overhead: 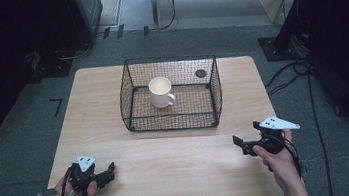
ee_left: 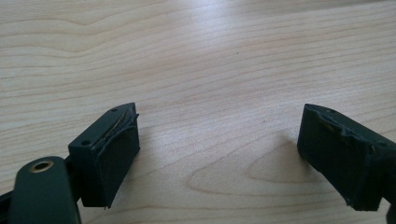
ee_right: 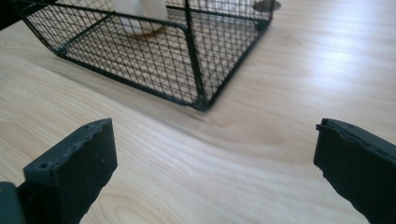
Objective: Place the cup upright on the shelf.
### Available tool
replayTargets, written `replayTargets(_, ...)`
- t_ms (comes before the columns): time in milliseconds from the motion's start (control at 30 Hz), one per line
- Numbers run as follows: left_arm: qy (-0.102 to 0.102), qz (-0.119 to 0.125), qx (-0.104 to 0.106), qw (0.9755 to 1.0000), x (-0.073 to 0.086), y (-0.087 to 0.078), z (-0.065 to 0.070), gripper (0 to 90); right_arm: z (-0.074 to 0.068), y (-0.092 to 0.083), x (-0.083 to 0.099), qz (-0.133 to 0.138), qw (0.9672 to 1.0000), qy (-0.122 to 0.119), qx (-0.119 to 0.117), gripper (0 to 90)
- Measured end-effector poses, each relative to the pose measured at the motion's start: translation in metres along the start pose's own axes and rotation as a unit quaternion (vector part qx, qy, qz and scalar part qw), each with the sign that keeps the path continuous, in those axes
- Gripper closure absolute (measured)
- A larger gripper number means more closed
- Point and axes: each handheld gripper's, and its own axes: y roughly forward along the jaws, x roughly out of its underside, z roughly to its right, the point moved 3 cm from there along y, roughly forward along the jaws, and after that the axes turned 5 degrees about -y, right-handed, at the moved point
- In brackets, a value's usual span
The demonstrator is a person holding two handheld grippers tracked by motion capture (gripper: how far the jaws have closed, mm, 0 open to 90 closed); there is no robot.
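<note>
A black wire basket (overhead: 126, 91) stands on the wooden table (overhead: 171, 169) toward the far middle. Inside it sits an upright white mug (overhead: 160, 92) with its handle toward the near right. My left gripper (overhead: 109, 173) rests low at the table's near left, held by a hand, open over bare wood. In the left gripper view its jaws (ee_left: 217, 154) stand wide apart with nothing between them. My right gripper (overhead: 241, 143) hovers at the near right, open and empty (ee_right: 212, 168), pointing toward the basket (ee_right: 196, 70). The mug's base (ee_right: 140, 14) shows through the mesh.
A small dark round hole (overhead: 201, 73) lies in the tabletop behind the basket. Cables (overhead: 290, 76) trail on the grey carpet to the right. Dark equipment stands at the far left and right of the floor.
</note>
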Motion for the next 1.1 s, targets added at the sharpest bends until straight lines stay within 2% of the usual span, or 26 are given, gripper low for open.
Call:
replayTargets(167, 0.0, 0.0, 0.0, 1.0, 0.0, 0.0, 0.0, 13.2, 0.013, -0.009, 0.023, -0.011, 0.9996, 0.015, 0.022, 0.0)
replayTargets(200, 0.0, 0.0, 0.0, 1.0, 0.0, 0.0, 0.0, 13.2, 0.013, -0.009, 0.023, -0.011, 0.9996, 0.015, 0.022, 0.0)
replayTargets(233, 0.0, 0.0, 0.0, 1.0, 0.0, 0.0, 0.0, 13.2, 0.018, -0.013, 0.033, -0.015, 0.9991, 0.026, 0.03, 0.0)
replayTargets(333, 0.0, 0.0, 0.0, 1.0, 0.0, 0.0, 0.0, 13.2, 0.024, -0.019, 0.046, -0.021, 0.9983, 0.037, 0.041, 0.0)
replayTargets(500, 0.0, 0.0, 0.0, 1.0, 0.0, 0.0, 0.0, 13.2, 0.035, -0.029, 0.065, -0.037, 0.9962, 0.044, 0.066, 0.0)
replayTargets(800, 0.0, 0.0, 0.0, 1.0, 0.0, 0.0, 0.0, 13.2, 0.045, -0.04, 0.09, -0.078, 0.9894, 0.05, 0.113, 0.0)
replayTargets(967, 0.0, 0.0, 0.0, 1.0, 0.0, 0.0, 0.0, 13.2, 0.044, -0.038, 0.099, -0.078, 0.9887, 0.058, 0.114, 0.0)
replayTargets(1100, 0.0, 0.0, 0.0, 1.0, 0.0, 0.0, 0.0, 13.2, 0.042, -0.037, 0.102, -0.083, 0.9875, 0.046, 0.126, 0.0)
